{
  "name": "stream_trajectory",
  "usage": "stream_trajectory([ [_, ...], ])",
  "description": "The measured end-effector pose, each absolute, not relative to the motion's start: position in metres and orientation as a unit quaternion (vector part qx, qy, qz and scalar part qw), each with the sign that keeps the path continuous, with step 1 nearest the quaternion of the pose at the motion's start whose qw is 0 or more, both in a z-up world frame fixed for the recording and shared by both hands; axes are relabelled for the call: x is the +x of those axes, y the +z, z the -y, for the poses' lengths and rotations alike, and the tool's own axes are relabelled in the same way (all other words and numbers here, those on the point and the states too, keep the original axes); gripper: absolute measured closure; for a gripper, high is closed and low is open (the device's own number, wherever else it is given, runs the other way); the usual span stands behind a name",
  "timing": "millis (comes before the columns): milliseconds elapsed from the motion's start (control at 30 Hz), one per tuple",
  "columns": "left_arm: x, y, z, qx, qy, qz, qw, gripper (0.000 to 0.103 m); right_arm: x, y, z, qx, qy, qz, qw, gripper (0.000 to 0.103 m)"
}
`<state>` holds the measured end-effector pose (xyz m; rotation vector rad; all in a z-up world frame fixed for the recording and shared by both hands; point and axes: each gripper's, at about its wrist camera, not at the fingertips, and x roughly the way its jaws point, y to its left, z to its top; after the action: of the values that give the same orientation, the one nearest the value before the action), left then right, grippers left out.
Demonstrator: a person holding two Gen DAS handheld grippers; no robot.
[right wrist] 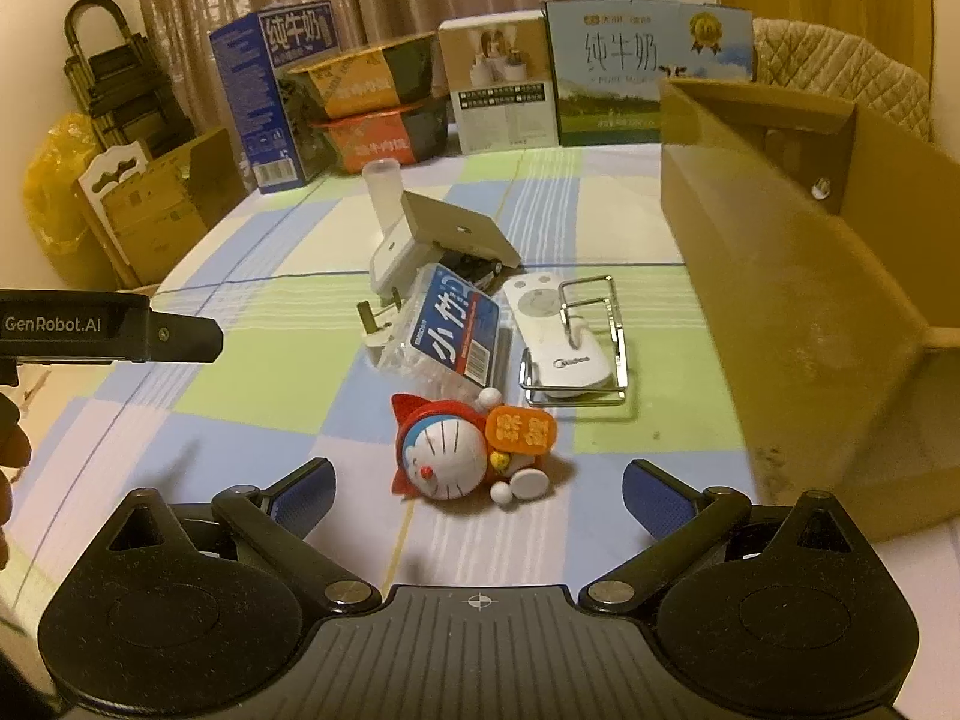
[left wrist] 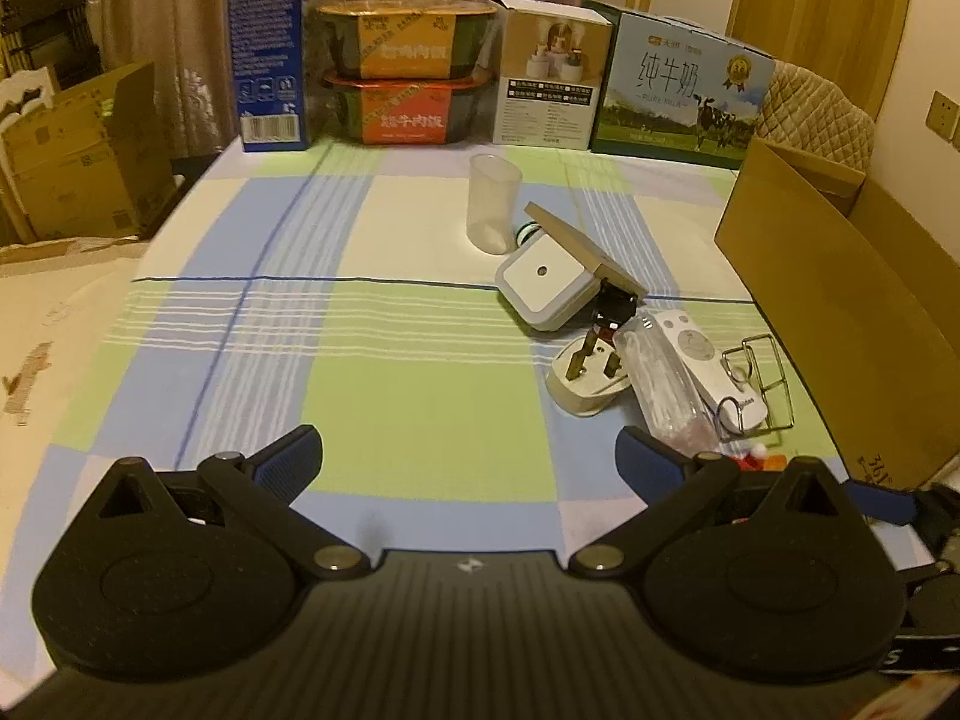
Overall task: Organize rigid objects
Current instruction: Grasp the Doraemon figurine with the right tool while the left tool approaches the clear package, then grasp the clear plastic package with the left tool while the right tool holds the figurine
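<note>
Clutter lies left of the cardboard box [right wrist: 798, 276]. Left gripper [left wrist: 468, 456] hangs spread wide, empty, over bare tablecloth [left wrist: 372, 312]. Further right, the right gripper [right wrist: 477, 495] is equally wide and empty, its fingers flanking the cat figurine [right wrist: 462, 450] without contact. The figurine looks light, rigid and glossy, likely slippery: grip across the round head, avoiding the thin orange sign [right wrist: 519, 431].

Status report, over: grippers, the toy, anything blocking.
Left gripper open, empty. Right gripper open, empty, toy lying just ahead. Cardboard box open to the right. Nothing blocking the toy.
</note>
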<state>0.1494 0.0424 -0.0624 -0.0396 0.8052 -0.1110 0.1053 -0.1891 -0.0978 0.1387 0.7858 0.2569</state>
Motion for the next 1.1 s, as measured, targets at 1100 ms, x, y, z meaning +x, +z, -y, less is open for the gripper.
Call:
stream_trajectory([
  [1100,0.176,-0.083,0.002,-0.058,-0.162,-0.401,0.900,0.015,0.110,-0.115,0.203,0.032,0.069,-0.390,0.918,0.037],
])
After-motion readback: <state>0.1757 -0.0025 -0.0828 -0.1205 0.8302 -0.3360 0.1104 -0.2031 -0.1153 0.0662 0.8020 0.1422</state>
